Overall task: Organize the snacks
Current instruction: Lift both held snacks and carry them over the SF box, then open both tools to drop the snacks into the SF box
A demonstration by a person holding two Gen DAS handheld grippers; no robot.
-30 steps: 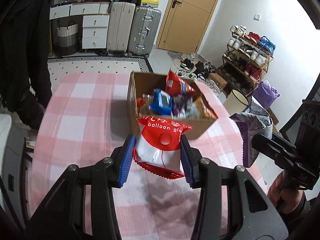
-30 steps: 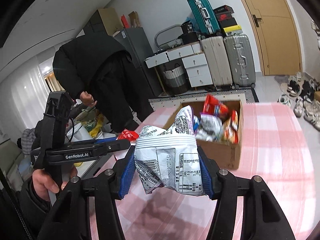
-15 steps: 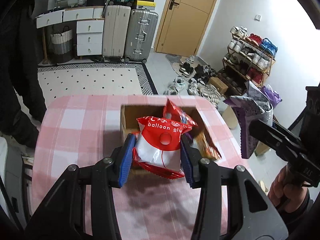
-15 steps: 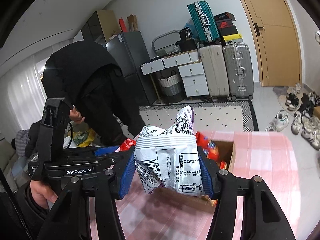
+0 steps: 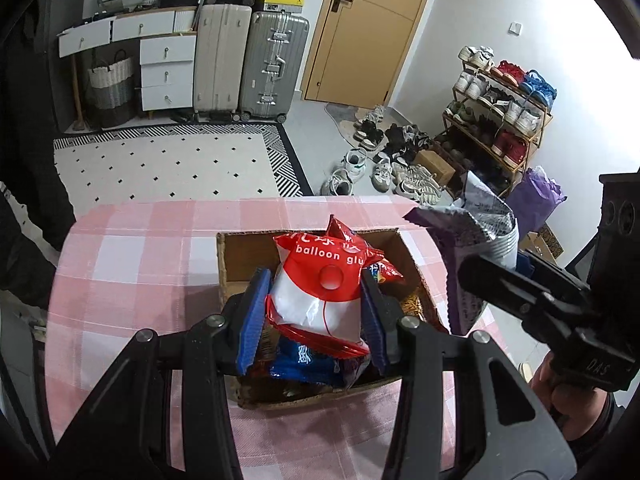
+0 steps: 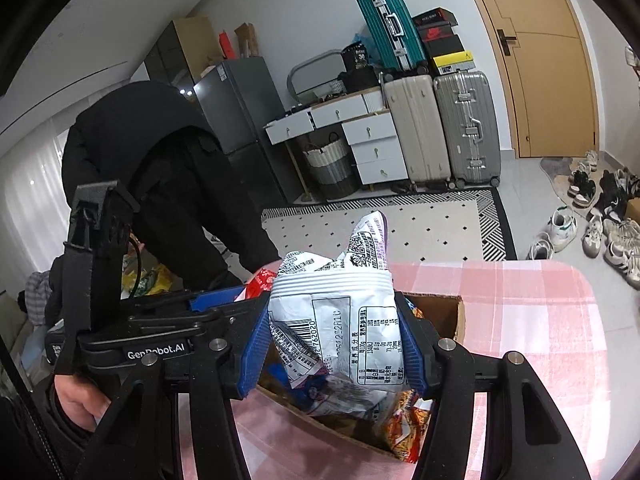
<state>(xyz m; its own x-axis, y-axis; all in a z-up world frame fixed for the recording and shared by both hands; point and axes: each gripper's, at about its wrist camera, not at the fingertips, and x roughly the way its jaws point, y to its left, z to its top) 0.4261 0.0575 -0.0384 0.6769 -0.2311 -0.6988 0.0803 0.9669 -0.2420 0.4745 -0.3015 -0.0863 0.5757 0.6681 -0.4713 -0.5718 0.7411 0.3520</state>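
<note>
My left gripper (image 5: 312, 312) is shut on a red and white "balloon" snack bag (image 5: 320, 280) and holds it over the open cardboard box (image 5: 236, 256) on the pink checked table. The box holds several snack packs, among them a blue one (image 5: 304, 364). My right gripper (image 6: 332, 340) is shut on a white and purple printed snack bag (image 6: 340, 320), held above the same box (image 6: 440, 308). That bag also shows in the left wrist view (image 5: 472, 240), just right of the box. The left gripper shows in the right wrist view (image 6: 224, 300), beside the right one.
The pink checked tablecloth (image 5: 132, 264) surrounds the box, its far edge close behind. A person in black (image 6: 160, 168) bends at the table's left side. Suitcases (image 5: 248, 60), white drawers (image 5: 164, 68), a shoe rack (image 5: 500, 108) and shoes stand on the floor beyond.
Both grippers have moved forward and over the box with their bags still held. The box now lies right under the fingers in both views.
</note>
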